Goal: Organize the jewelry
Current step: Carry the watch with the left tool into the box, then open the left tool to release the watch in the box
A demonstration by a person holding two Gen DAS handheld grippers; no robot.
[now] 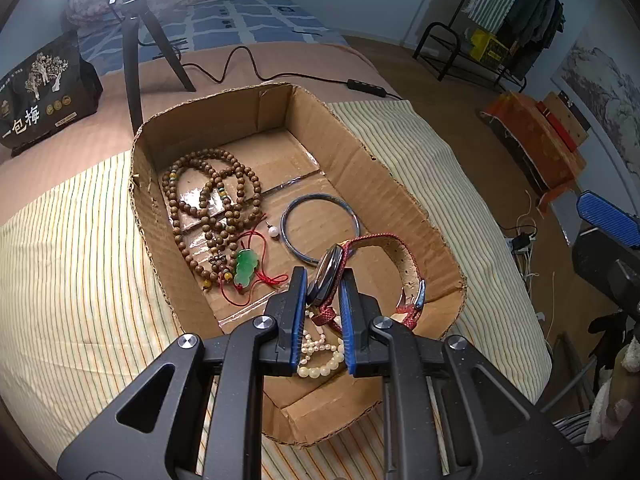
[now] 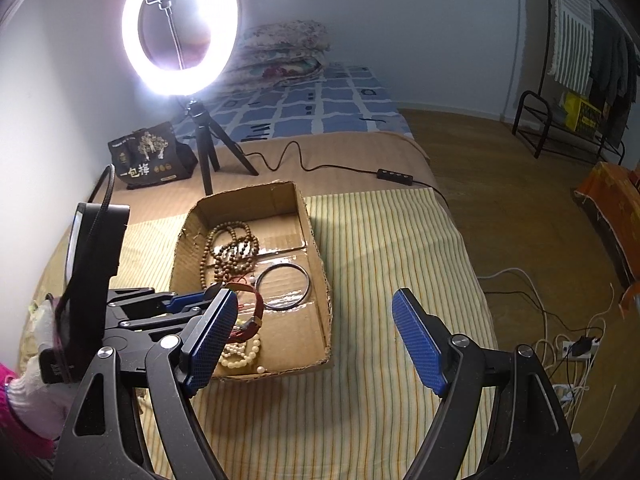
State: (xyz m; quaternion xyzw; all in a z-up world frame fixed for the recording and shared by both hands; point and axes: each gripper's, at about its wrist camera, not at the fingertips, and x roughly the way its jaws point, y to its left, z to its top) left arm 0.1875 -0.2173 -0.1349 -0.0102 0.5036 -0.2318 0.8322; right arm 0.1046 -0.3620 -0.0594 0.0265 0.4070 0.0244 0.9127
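An open cardboard box [image 1: 400,196] sits on a striped cloth. Inside lie brown wooden bead strands [image 1: 212,200], a green jade pendant [image 1: 245,266] on red cord, a blue-grey bangle [image 1: 320,226], one loose pearl [image 1: 273,232] and a pearl bracelet [image 1: 320,354]. My left gripper [image 1: 323,286] is shut on a watch [image 1: 329,276] with a red strap [image 1: 404,264], held over the box's near end. The right gripper [image 2: 316,320] hangs open and empty above the cloth, right of the box [image 2: 320,272]. The left gripper [image 2: 192,300] and watch strap [image 2: 256,308] appear at its left.
A ring light [image 2: 182,26] on a small tripod [image 2: 208,140] stands behind the box, with a cable and switch [image 2: 394,176]. A black printed bag [image 1: 44,92] sits at back left. A clothes rack [image 1: 500,28] and floor cables [image 2: 568,332] are off to the right.
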